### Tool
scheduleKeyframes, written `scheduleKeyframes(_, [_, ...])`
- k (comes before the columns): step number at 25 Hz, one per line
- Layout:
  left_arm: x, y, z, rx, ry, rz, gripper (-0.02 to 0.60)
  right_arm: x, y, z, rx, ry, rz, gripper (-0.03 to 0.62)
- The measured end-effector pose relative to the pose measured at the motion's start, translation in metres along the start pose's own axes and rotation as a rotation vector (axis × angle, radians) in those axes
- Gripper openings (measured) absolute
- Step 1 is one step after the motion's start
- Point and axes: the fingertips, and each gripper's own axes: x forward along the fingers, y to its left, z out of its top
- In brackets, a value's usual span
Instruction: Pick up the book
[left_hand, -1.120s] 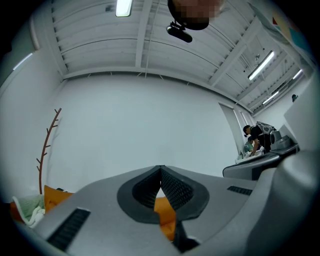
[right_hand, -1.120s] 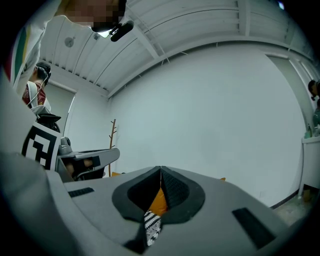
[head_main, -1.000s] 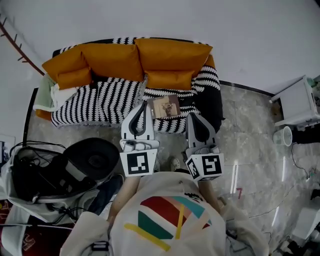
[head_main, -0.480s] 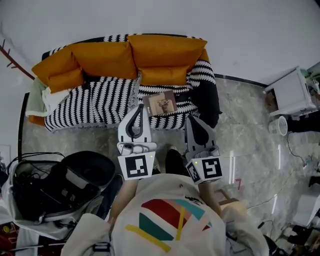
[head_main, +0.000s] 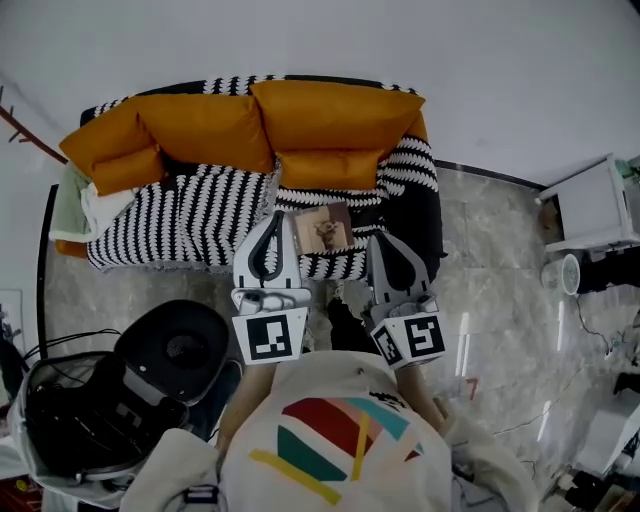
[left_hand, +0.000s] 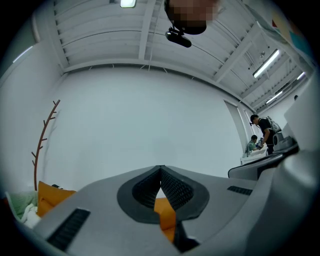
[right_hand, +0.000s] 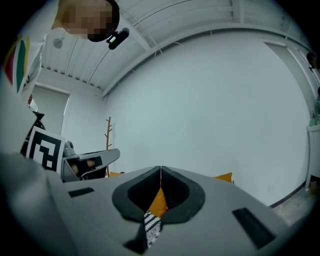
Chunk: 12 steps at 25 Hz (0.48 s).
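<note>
book (head_main: 323, 227) on striped sofa (head_main: 190, 215) w/ orange cushions (head_main: 330, 115); left tool (head_main: 278, 214), right tool (head_main: 378, 240) closed, empty.

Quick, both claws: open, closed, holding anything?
Left claw: closed, empty.
Right claw: closed, empty; the book lies on the sofa.

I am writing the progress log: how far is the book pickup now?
Nothing looks done: the small brown-covered book lies flat on the black-and-white striped sofa. In hand: the left gripper and right gripper flank it in the head view, fingers shut, empty. Left, probably: open, reach down, grip, lift.
</note>
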Motion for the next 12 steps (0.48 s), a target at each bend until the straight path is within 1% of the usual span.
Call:
scheduleKeyframes(4, [0.064, 0.007, 0.002, 0.032, -0.006, 0.029, 0.005, 0.052, -0.037, 0.018, -0.017, -0.015, 0.043, 0.014])
scheduleKeyframes(6, [0.092, 0.012, 0.005, 0.034, -0.016, 0.052, 0.005, 0.074, -0.055, 0.024, -0.012, -0.02, 0.059, 0.014])
scheduleKeyframes(9, [0.118, 0.014, 0.002, 0.026, -0.01, 0.084, 0.005, 0.095, -0.079, 0.023, 0.01, -0.014, 0.077, 0.014])
scheduleKeyframes(12, [0.141, 0.025, -0.012, 0.02, 0.027, 0.095, 0.005, 0.119, -0.099, 0.023, 0.017, -0.021, 0.061, 0.014])
